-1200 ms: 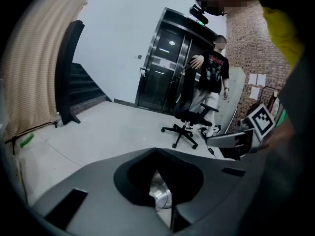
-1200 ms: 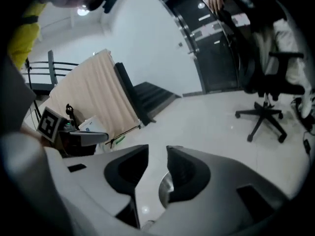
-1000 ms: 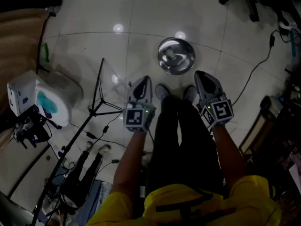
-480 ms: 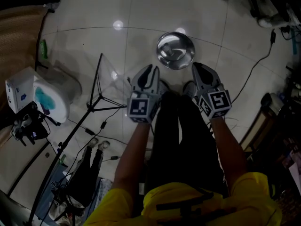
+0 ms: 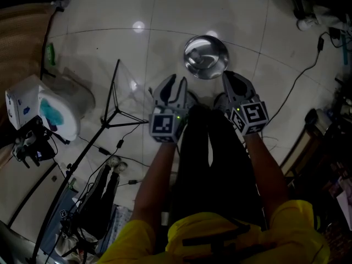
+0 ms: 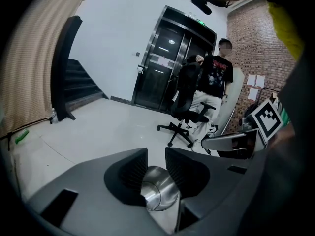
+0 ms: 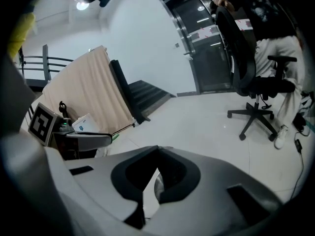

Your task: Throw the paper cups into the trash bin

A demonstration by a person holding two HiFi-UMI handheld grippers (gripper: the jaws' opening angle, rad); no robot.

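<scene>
Hovering by steel trash bin on floor | left gripper: jaws just been opening, nothing between | right gripper: jaws together, empty | bin just ahead, between both, equally near | paper cups: none seen, possibly inside, too dim

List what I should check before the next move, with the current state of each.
1. Left gripper open: ok. Its fingers stand apart, have just been opening, and nothing is between them.
2. Right gripper open: not ok. Its fingers are together, empty.
3. Trash bin within reach: probably ok. It stands on the floor just beyond both grippers.
4. Bin open to receive a cup: cannot tell. Its shiny steel top gives no clear sign.
5. Paper cup in sight to pick up: not ok. None shows in any view.
</scene>
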